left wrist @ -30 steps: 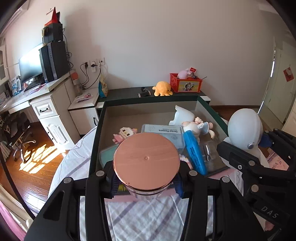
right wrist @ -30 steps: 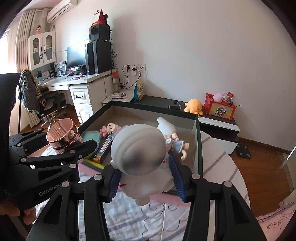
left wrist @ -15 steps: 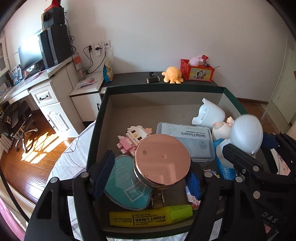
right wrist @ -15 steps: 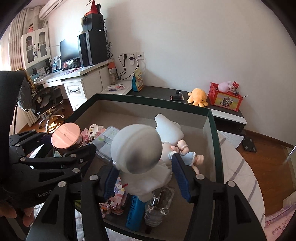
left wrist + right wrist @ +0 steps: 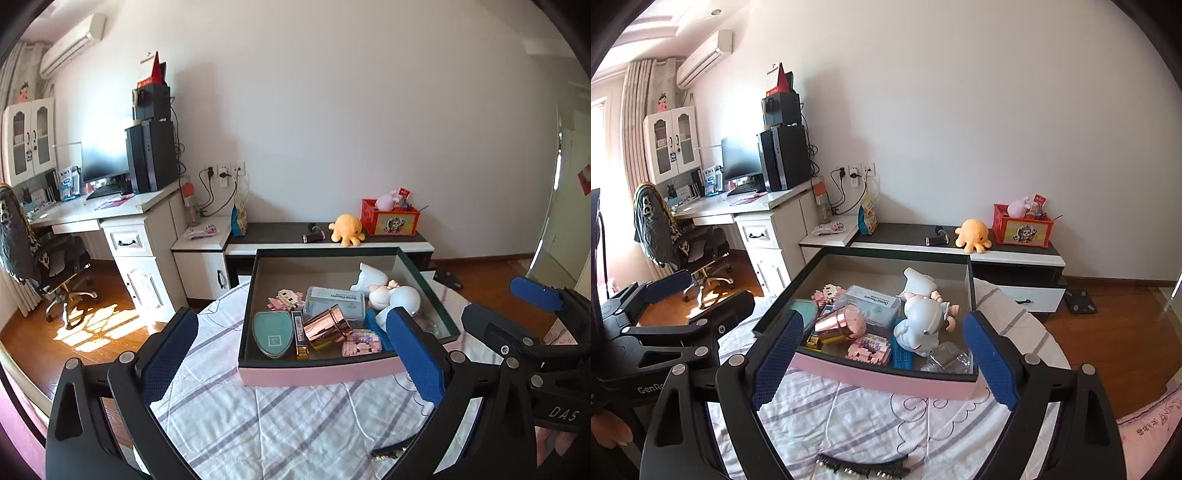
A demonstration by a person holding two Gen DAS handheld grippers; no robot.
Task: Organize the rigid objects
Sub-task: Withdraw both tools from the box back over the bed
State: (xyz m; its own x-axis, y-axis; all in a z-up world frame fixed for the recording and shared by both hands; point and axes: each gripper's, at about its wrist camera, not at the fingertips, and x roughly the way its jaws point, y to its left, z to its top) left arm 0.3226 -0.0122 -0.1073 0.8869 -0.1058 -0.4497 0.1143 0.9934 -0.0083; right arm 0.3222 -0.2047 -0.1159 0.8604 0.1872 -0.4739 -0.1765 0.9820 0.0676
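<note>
both grippers, left [image 5: 291, 354] and right [image 5: 882, 363], hang with fingers wide and empty, short of the box [image 5: 886, 382] on the bed [image 5: 868, 424]. the copper jar [image 5: 842, 325] and white figurine [image 5: 919, 326] lie tipped inside, beyond the fingertips. a hair clip [image 5: 862, 461] lies below the right fingers; i'd lower there and close across its narrow width.
</note>
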